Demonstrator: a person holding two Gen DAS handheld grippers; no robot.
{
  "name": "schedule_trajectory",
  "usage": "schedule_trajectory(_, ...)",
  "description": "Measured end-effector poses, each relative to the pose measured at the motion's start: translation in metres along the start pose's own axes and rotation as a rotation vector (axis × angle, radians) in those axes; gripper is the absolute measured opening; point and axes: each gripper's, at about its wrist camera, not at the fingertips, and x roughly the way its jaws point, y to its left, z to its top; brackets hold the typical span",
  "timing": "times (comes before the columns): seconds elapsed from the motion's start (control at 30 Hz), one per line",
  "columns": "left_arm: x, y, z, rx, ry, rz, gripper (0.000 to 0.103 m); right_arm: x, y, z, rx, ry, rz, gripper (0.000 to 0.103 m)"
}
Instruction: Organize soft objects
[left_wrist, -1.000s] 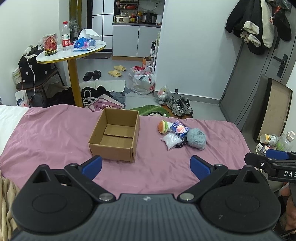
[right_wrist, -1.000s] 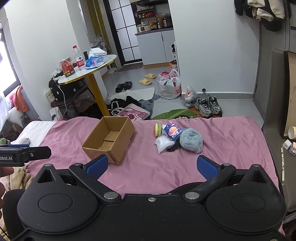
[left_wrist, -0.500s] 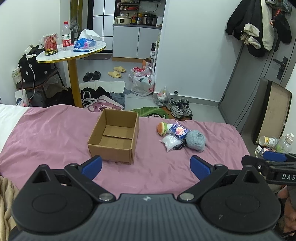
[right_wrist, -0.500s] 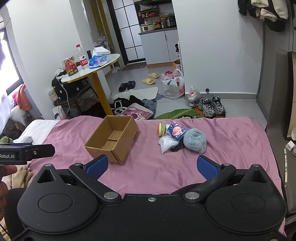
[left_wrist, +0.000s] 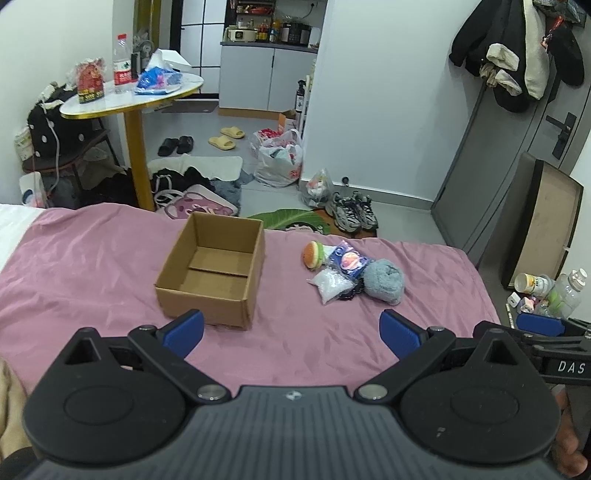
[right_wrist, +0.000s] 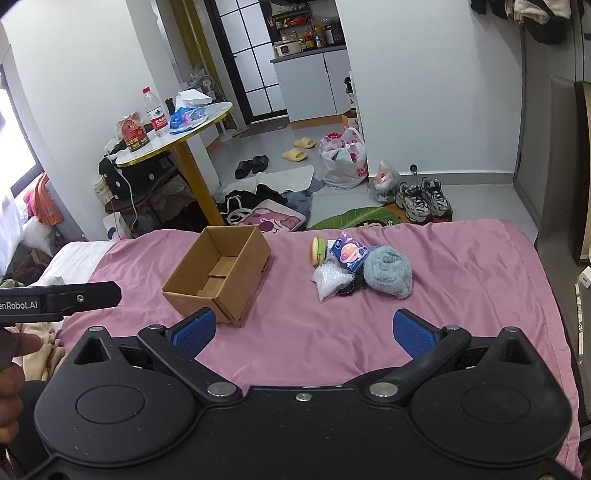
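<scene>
An empty cardboard box (left_wrist: 214, 269) (right_wrist: 221, 273) sits open-topped on the pink bed sheet (left_wrist: 92, 266) (right_wrist: 461, 280). To its right lies a small pile: a burger plush (left_wrist: 313, 254) (right_wrist: 318, 251), a blue planet packet (left_wrist: 349, 260) (right_wrist: 349, 254), a clear bag of white beads (left_wrist: 332, 284) (right_wrist: 328, 280) and a grey-blue rolled towel (left_wrist: 384, 280) (right_wrist: 388, 271). My left gripper (left_wrist: 291, 330) is open and empty, well short of the box. My right gripper (right_wrist: 303, 330) is open and empty too, nearer than the pile.
Beyond the bed's far edge lie shoes (left_wrist: 352, 214), bags and clothes on the floor. A round table (left_wrist: 133, 99) with a bottle stands at far left. A grey door (left_wrist: 517, 155) and a leaning board (left_wrist: 543, 221) are at right. Bottles (left_wrist: 565, 291) sit beside the bed.
Both grippers have drifted slightly; the box and pile shifted a little in view. Nothing was picked up, and both stay open.
</scene>
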Motion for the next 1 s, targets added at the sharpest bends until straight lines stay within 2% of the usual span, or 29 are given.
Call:
schedule_trajectory(0.7,0.077,-0.04,0.016,0.038,0.054,-0.017,0.1,0.049,-0.06,0.002,0.069,-0.007,-0.015,0.103)
schedule_trajectory(1.0,0.126,-0.041,0.026,-0.004,0.096,-0.022,0.098,0.083,-0.087,0.006,0.137,0.003,-0.021,0.103)
